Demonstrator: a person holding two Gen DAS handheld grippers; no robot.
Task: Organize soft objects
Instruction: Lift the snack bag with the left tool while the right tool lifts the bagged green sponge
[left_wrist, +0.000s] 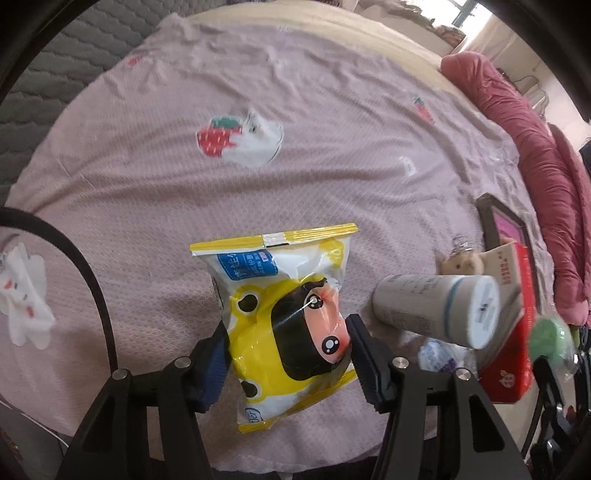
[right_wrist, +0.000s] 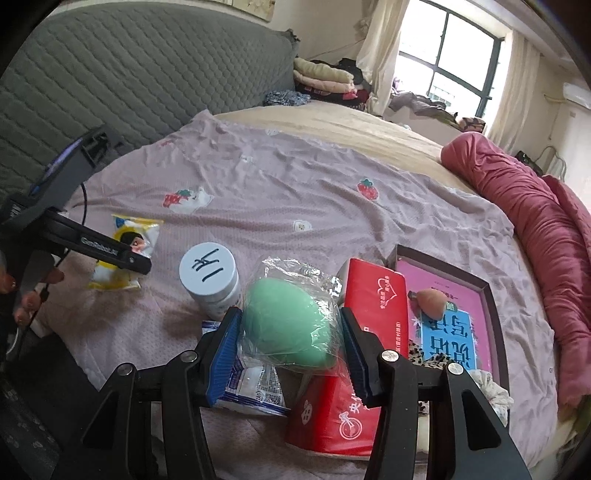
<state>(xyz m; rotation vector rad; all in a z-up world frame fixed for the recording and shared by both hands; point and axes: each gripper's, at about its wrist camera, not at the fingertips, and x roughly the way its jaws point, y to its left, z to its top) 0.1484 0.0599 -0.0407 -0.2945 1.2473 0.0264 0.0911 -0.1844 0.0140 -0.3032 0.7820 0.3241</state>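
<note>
Pink sheet (right_wrist: 295, 192) covers the bed you're working over, with a maroon quilt (right_wrist: 535, 206) along its far side. Your left gripper (left_wrist: 288, 354) pinches the yellow pouch (left_wrist: 284, 314) across its middle, likely so the slack film can't slip. Your right gripper (right_wrist: 290, 343) is closed on the bagged green sponge (right_wrist: 284, 325), above the red pack (right_wrist: 373, 306) and beside the white jar (right_wrist: 210, 280). The tray (right_wrist: 495, 306) to the right, already holding a pink sponge (right_wrist: 430, 301), looks like the destination.

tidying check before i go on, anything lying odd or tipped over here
Nothing is spilled or damaged. The white jar looks tipped on its side in the left view but upright in the right, so I cannot tell.
</note>
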